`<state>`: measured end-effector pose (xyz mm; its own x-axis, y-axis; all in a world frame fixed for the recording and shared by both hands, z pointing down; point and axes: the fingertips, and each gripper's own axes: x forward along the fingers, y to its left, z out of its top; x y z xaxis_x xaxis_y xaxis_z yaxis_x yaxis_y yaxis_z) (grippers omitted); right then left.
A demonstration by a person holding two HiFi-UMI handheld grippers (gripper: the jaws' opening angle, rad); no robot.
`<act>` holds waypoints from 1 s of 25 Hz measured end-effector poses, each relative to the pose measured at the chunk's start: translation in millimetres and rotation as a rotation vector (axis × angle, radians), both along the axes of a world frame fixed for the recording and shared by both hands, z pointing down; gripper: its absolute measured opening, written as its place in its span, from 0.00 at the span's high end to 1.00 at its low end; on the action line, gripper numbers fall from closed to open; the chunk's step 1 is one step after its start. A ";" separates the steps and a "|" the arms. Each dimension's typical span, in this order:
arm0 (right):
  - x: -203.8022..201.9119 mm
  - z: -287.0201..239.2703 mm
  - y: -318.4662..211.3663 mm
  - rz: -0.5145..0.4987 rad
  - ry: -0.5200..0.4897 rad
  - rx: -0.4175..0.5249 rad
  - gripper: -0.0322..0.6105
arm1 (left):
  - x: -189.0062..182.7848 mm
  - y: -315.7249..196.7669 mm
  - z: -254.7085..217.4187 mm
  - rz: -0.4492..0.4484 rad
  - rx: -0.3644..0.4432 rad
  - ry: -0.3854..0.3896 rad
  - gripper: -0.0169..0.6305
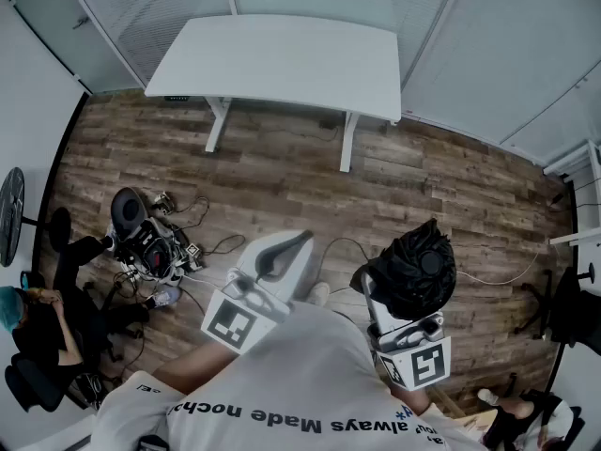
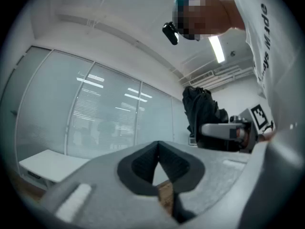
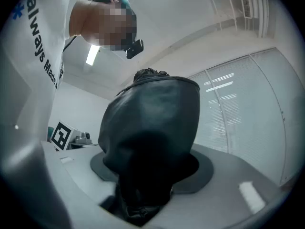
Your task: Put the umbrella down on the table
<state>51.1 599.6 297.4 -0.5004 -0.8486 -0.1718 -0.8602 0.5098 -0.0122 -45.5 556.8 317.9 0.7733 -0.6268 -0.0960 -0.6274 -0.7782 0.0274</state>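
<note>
A folded black umbrella stands upright in my right gripper, low in the head view and right of centre, and the gripper is shut on it. In the right gripper view the umbrella fills the space between the jaws of the right gripper and hides the pads. My left gripper is held beside it at the left, shut with nothing in it; its tips meet in the left gripper view. From there the umbrella shows at the right. The white table stands far ahead across the wooden floor.
Glass partition walls run behind the table. A pile of gear with cables lies on the floor at the left, near a seated person. A dark chair is at the right edge.
</note>
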 end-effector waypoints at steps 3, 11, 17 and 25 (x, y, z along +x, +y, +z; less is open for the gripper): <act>2.1 2.6 -3.6 0.004 0.001 -0.009 0.55 | 2.2 -3.2 1.8 0.001 -0.004 -0.002 0.97; 22.3 12.8 -22.6 0.004 0.014 -0.034 0.55 | 24.2 -20.1 12.7 -0.019 -0.014 -0.004 0.97; 31.3 16.4 -49.5 0.000 0.027 -0.039 0.55 | 30.4 -49.7 15.0 -0.051 -0.015 -0.004 0.97; 23.0 23.6 -116.9 -0.011 0.025 -0.057 0.55 | 28.2 -112.0 19.2 -0.051 -0.025 0.009 0.97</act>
<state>74.2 482.6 321.0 -0.5131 -0.8512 -0.1106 -0.8551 0.5180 -0.0195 -17.3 444.9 337.1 0.7395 -0.6675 -0.0866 -0.6658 -0.7443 0.0523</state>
